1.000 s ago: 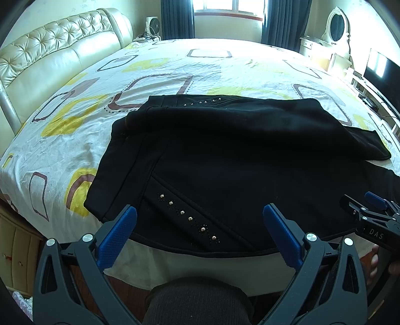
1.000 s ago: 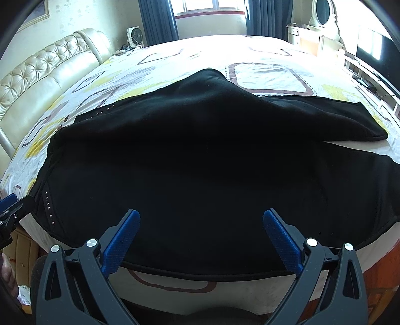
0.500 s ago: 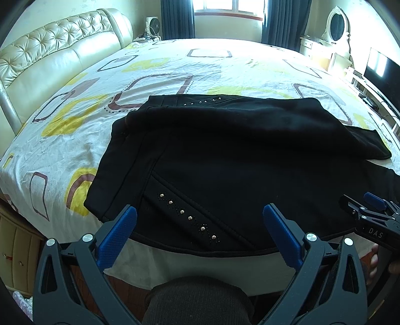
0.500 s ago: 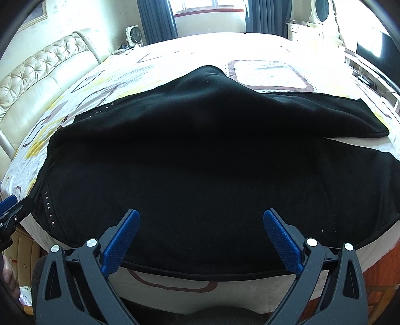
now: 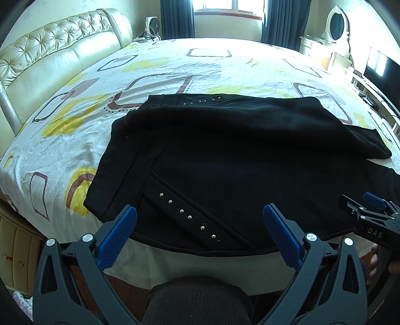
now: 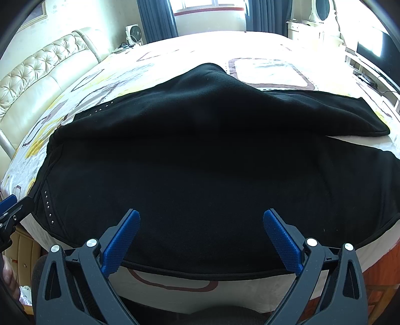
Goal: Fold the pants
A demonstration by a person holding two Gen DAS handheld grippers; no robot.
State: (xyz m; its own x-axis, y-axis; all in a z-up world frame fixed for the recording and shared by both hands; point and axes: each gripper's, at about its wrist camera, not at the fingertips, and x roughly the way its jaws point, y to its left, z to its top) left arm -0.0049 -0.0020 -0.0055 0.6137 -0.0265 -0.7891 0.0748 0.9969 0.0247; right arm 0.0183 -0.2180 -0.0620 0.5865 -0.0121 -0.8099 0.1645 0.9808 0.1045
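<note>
We hold both grippers spread wide over the near edge of a bed [image 5: 75, 140] dressed in a white sheet printed with yellow blotches and brown rounded rectangles. The black fleece pants [image 5: 237, 160] lie flat across the near half of that bed, waistband toward the left, legs running off to the right, the far leg partly doubled over the near one.

Our left gripper [image 5: 200, 220] has nothing between its blue-padded fingers [image 5: 117, 235]; the gap frames the hip of the pants, where a diagonal row of small metal studs [image 5: 190, 217] follows the pocket seam. The fingertips sit just short of the garment's near hem, above it rather than on it, and we cannot tell of any contact. A second line of studs [image 5: 202, 101] shows along the far edge of the waist.

Our right gripper [image 6: 201, 225] is likewise fully parted and empty, its blue pads [image 6: 281, 240] hovering over the thigh area of the near leg, with the hem running just beneath the fingertips. In the left wrist view the same tool [image 5: 370, 215] enters at the right edge beside the pants.

Beyond the bed stand a tufted cream leather headboard [image 5: 50, 55], dark blue curtains [image 5: 177, 18] around a bright window, and a white dressing table with an oval mirror [image 5: 336, 23].
</note>
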